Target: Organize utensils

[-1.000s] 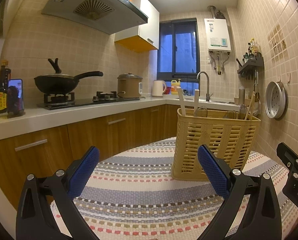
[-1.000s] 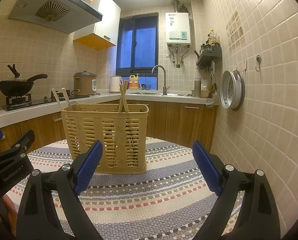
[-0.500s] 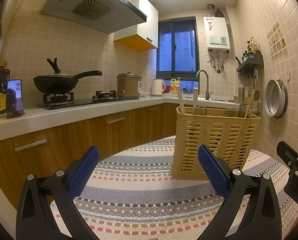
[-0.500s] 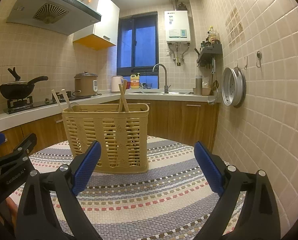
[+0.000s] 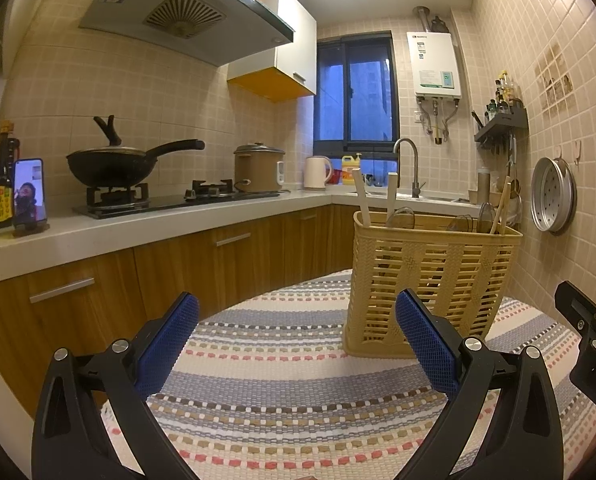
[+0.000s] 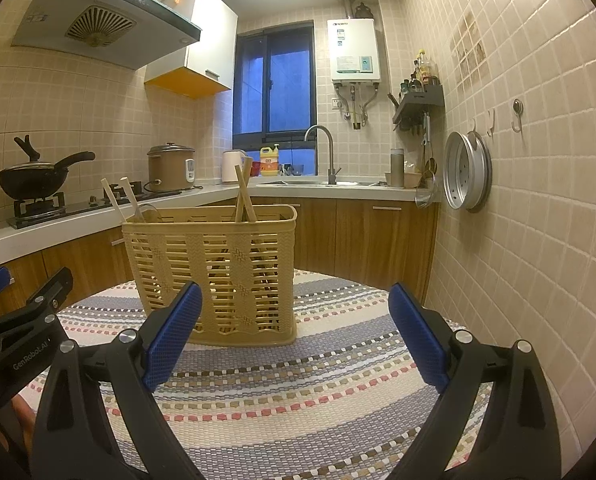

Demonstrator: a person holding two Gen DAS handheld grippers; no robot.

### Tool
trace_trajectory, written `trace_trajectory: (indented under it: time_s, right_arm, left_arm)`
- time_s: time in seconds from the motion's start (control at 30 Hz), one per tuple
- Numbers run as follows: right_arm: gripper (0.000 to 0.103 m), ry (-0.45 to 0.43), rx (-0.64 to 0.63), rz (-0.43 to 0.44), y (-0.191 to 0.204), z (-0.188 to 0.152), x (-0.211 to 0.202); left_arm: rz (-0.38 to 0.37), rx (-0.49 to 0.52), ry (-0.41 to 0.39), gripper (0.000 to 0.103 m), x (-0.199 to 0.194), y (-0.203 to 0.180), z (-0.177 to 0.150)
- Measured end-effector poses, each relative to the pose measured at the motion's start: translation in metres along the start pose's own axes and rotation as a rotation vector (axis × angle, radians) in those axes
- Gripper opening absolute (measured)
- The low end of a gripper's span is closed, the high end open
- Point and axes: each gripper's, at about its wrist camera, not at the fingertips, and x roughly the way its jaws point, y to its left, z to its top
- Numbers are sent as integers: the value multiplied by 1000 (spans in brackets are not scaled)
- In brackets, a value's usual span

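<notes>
A tan slatted plastic utensil basket stands upright on a round table with a striped woven cloth; it also shows in the right wrist view. Wooden chopsticks, pale handles and dark spoon-like utensils stick up out of it. My left gripper is open and empty, held above the cloth in front of and left of the basket. My right gripper is open and empty, in front of the basket's right end.
The right gripper's body shows at the left view's right edge; the left gripper's body at the right view's left edge. A counter with a wok, stove and rice cooker runs behind. The tiled wall is close on the right.
Both views have drifted slightly, with the basket sitting a little higher and farther in frame. Both grippers stay open and empty.
</notes>
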Motion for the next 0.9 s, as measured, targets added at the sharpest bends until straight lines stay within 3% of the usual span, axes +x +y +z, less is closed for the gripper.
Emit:
trace_trajectory:
  time_s: [0.9]
  right_arm:
    - [93, 5, 24, -14, -5, 1, 1]
  left_arm:
    - [16, 35, 23, 95, 0, -7, -1]
